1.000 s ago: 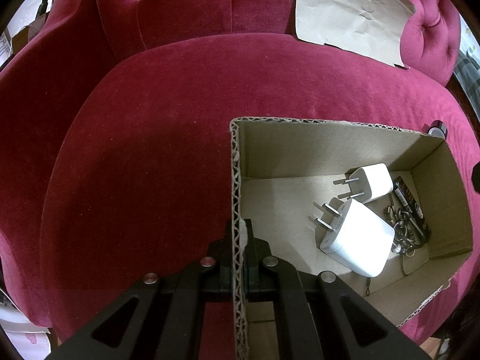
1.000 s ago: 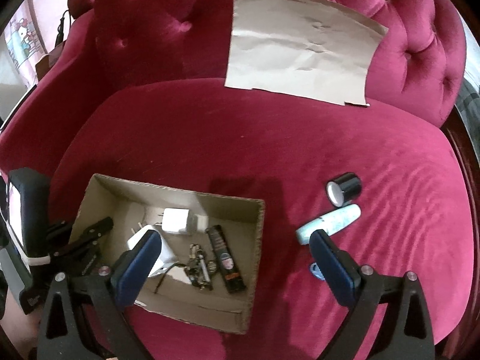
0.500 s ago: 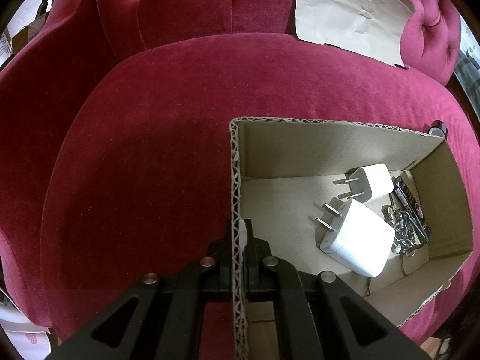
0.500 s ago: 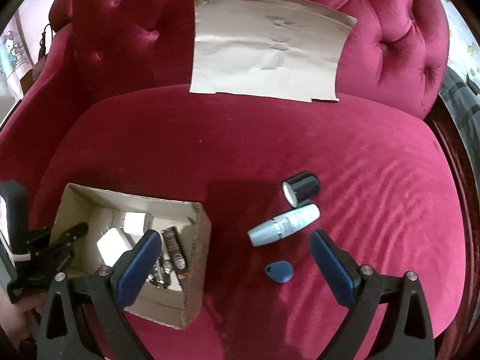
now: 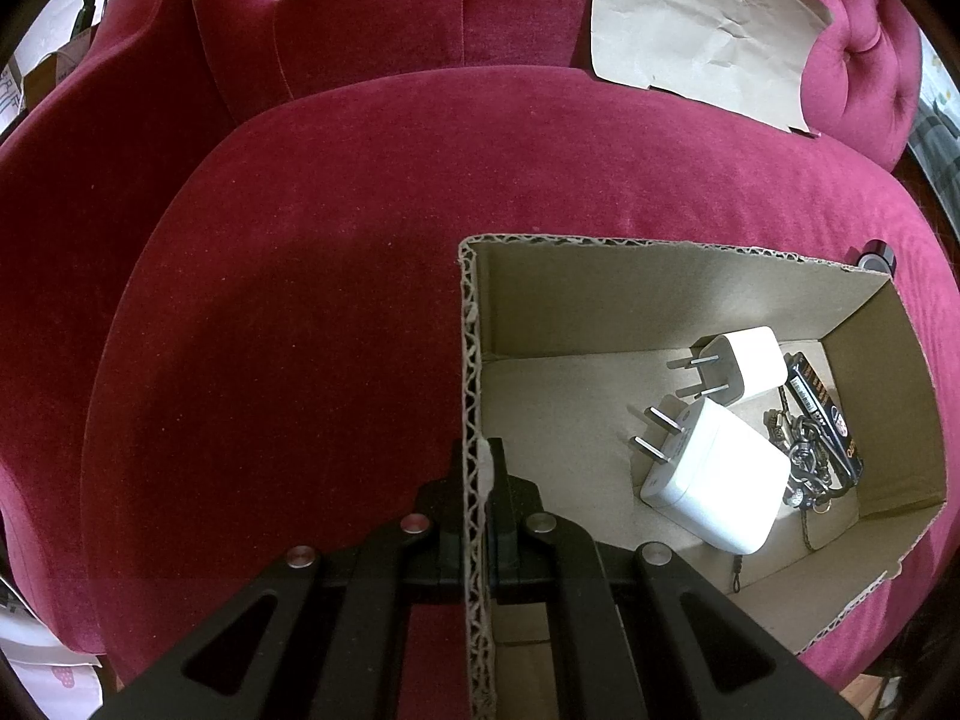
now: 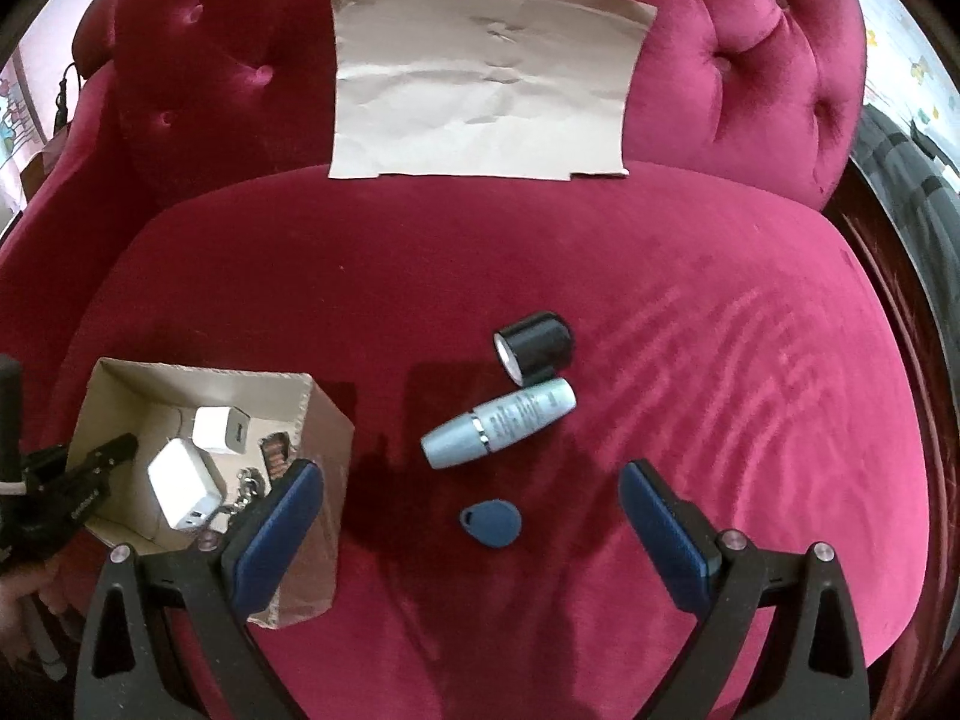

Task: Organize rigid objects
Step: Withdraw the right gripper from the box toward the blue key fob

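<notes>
Crimson velvet sofa (image 6: 660, 312), pale-blue tube (image 6: 498, 423), blue fob (image 6: 491, 523), white chargers (image 5: 714, 474).

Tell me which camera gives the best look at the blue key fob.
The right wrist view. There the blue key fob lies whole and unobstructed on the red seat cushion, between the open fingers of the right gripper. The left wrist view does not show it at all; it looks into the cardboard box.

Both views are rather dim, with strong fisheye bending and black corners. Soft light falls from above on the sofa seat (image 6: 690, 312); the cardboard box (image 5: 660, 294) is shadowed inside. The white charger (image 5: 714, 480) looks overexposed.
</notes>
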Motion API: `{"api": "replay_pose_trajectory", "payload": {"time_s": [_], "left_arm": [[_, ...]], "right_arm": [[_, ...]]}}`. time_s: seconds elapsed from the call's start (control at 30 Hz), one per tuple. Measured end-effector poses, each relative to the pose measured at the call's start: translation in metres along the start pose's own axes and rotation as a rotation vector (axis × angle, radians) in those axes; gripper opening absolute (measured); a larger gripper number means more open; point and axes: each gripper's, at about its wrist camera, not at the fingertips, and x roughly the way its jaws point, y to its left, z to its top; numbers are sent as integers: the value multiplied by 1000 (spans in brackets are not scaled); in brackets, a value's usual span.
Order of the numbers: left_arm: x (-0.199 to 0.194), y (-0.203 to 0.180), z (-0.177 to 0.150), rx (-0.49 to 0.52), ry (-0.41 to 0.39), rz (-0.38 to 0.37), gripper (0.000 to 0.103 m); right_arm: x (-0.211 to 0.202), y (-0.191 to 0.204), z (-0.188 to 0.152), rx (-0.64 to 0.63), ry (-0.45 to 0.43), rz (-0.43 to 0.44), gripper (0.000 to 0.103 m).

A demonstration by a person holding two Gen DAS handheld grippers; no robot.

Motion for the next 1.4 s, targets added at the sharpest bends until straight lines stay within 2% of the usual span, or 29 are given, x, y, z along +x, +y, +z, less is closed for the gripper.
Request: {"api": "replay_pose_trajectory", "payload": {"time_s": [0.67, 1.13, 1.23, 1.4], "left_arm": [[0, 0, -1, 1, -1, 2, 3], [1, -1, -1, 4, -2, 5, 3], [0, -2, -1, 5, -2, 5, 3], [0, -2, -1, 6, -2, 6, 3]], "right_arm": [[39, -21, -31, 33, 63, -14, 101], [67, -21, -36, 41, 100, -35, 101], [71, -21, -35, 43, 103, -42, 96], [79, -16, -35, 34, 115, -42, 82]]}}
